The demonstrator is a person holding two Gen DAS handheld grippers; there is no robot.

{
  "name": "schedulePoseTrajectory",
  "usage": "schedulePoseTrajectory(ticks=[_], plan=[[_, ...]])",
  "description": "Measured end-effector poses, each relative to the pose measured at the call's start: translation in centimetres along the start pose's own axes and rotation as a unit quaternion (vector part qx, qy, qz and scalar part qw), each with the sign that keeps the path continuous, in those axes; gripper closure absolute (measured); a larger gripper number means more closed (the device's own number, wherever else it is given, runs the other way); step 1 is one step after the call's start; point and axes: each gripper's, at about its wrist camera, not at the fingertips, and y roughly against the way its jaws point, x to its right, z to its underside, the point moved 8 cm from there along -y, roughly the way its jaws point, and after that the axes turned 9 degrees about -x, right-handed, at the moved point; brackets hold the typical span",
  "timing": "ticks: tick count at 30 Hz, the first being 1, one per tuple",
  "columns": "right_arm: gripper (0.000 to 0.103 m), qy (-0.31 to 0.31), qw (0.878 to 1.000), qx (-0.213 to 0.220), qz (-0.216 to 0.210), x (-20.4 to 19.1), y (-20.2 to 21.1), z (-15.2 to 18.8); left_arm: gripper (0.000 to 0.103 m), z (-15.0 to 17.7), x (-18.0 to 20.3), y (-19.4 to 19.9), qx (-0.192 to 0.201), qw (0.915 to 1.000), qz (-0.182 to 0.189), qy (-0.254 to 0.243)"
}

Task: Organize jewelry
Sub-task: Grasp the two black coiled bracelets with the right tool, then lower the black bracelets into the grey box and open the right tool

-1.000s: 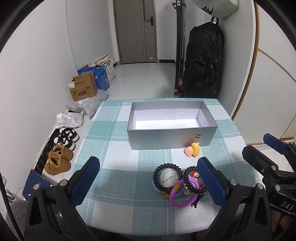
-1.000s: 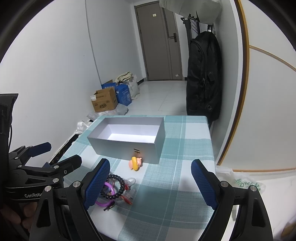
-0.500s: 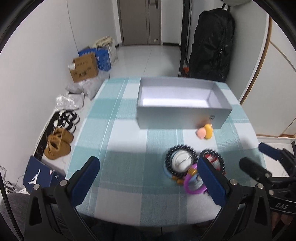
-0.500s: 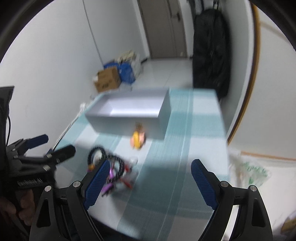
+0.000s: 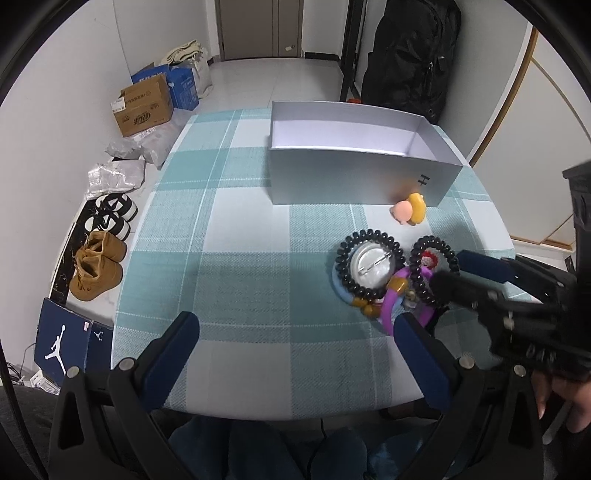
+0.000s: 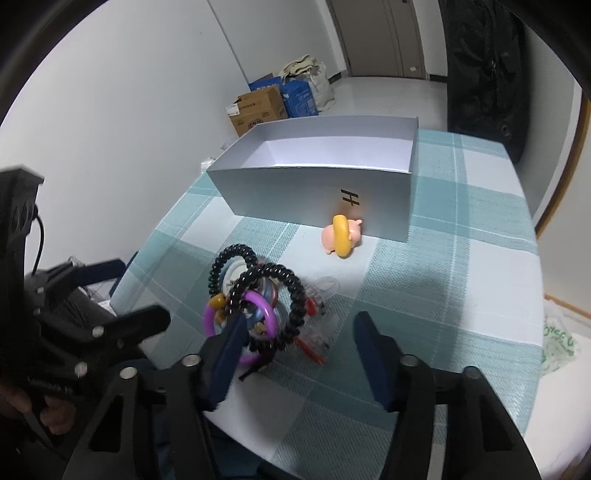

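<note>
"H" on silver box [image 6: 332, 199]; jumpman logo on blue box [image 5: 62, 347]

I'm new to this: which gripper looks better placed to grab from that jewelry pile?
Probably the right gripper: its half-closed jaws have just been closing around the pile. The left gripper hangs open beside it, over bare cloth.

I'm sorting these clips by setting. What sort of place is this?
Most likely a room in a home, near its entrance. Shoes are lined up on the floor by the wall, a black backpack hangs near a door, and the work surface is a table with a checked tablecloth.
</note>
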Motion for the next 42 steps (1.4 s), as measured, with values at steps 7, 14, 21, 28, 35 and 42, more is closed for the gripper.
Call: schedulePoseTrajectory(ticks=[7,14,21,28,35,42], plan=[[0.077,-0.015,1.0,-0.001,-0.007,0.4,-0.5,-0.9,0.001,-0.6,-0.8,-0.3,-0.001,0.9998,0.012,0.018],[0.093,-0.022,1.0,0.001,-0.007,0.8,-0.4,-1.1,0.011,-1.4,-1.5,-1.5,-0.01,0.9993,0.006,0.035],[0.094,-0.029,0.999,0.023,-0.021,1.0,0.5,-1.6,0.029,-2.1,-1.1,-2.2,-0.017,0.9984,0.04,0.037],[0.094,-0.042,0.998,0.039,-0.038,1.4,1.7,-1.9,0.047,-2.8,0.3,-3.2,-0.031,0.9963,0.074,0.03],[0.094,-0.044,0.997,0.044,-0.047,1.5,2.1,-2.1,0.077,-3.1,0.7,-3.6,-0.04,0.9923,0.111,0.037],[0.094,-0.047,0.997,0.045,-0.052,1.4,2.2,-2.2,0.097,-3.3,1.3,-3.5,-0.043,0.9885,0.14,0.039]])
